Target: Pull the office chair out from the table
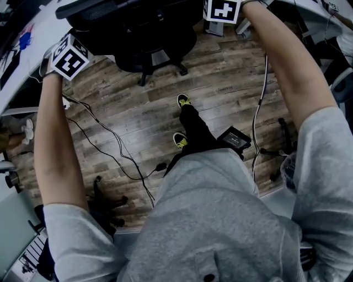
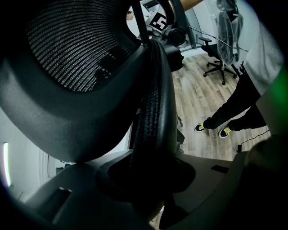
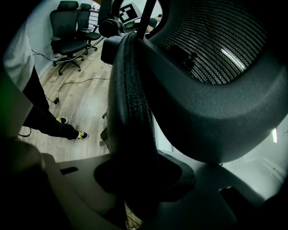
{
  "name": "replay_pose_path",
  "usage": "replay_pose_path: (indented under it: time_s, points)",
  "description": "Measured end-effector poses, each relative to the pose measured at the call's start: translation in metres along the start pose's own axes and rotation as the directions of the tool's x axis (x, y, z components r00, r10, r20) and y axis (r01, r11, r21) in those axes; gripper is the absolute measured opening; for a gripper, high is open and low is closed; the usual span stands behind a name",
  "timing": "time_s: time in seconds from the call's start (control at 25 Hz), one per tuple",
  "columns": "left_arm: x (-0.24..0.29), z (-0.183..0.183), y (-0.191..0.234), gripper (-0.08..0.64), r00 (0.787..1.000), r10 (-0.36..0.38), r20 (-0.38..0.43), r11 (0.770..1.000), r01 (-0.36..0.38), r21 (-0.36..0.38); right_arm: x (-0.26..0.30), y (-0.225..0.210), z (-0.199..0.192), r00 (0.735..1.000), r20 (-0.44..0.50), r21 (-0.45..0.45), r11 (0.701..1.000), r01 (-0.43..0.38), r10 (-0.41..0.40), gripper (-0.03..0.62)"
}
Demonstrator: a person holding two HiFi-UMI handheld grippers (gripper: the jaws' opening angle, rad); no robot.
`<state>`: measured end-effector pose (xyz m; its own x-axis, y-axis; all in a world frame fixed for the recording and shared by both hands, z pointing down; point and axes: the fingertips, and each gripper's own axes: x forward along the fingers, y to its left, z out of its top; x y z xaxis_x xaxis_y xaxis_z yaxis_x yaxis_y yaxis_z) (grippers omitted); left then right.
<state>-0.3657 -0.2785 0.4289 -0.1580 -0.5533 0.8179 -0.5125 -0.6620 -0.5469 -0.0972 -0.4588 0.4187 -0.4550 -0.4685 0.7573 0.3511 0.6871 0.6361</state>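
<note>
The black mesh office chair [image 1: 138, 27] stands at the top of the head view, its star base [image 1: 151, 69] on the wood floor beside the white table [image 1: 19, 66]. My left gripper [image 1: 70, 59] holds one side of the backrest, my right gripper [image 1: 223, 10] the other. In the left gripper view the backrest's padded rim [image 2: 153, 103] runs down between the jaws of my left gripper [image 2: 148, 179], which is shut on it. In the right gripper view the same kind of rim [image 3: 130, 108] sits clamped in my right gripper [image 3: 135, 179]. The mesh headrest [image 3: 216, 40] fills the upper part of that view.
Cables [image 1: 110, 148] trail over the wood floor near my feet [image 1: 183, 101]. A black box [image 1: 234, 137] lies by my right leg. Other office chairs stand behind [image 3: 67, 27] [image 2: 216, 58], and another chair base [image 1: 105, 204] is at lower left.
</note>
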Motion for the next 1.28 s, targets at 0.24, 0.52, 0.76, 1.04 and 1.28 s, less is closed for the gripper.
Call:
replay_pose_path:
  time_s: [0.24,0.52,0.76,1.04,1.28]
  points:
    - [-0.004,0.000,-0.005,0.137,1.000,-0.007,0.002,1.000,0.007,-0.013,-0.003,0.001,0.000,1.000,-0.007,0.000,1.000,-0.006,0.006,0.149]
    - [-0.011,-0.001,-0.011,0.137,1.000,-0.003,0.011,1.000,0.003,-0.013,-0.008,0.005,0.000,1.000,-0.009,-0.001,1.000,-0.012,0.012,0.149]
    - [-0.023,0.009,-0.047,0.138,1.000,0.005,0.017,1.000,-0.005,-0.005,-0.027,0.043,0.001,0.999,0.023,-0.006,0.999,-0.037,0.037,0.150]
    - [-0.037,0.014,-0.072,0.138,1.000,0.004,0.018,1.000,-0.004,-0.001,-0.047,0.068,-0.004,0.999,0.023,0.004,1.000,-0.027,0.027,0.151]
    - [-0.060,0.039,-0.112,0.138,1.000,0.019,0.023,1.000,-0.019,0.005,-0.078,0.100,-0.027,1.000,0.021,-0.001,1.000,0.006,-0.006,0.153]
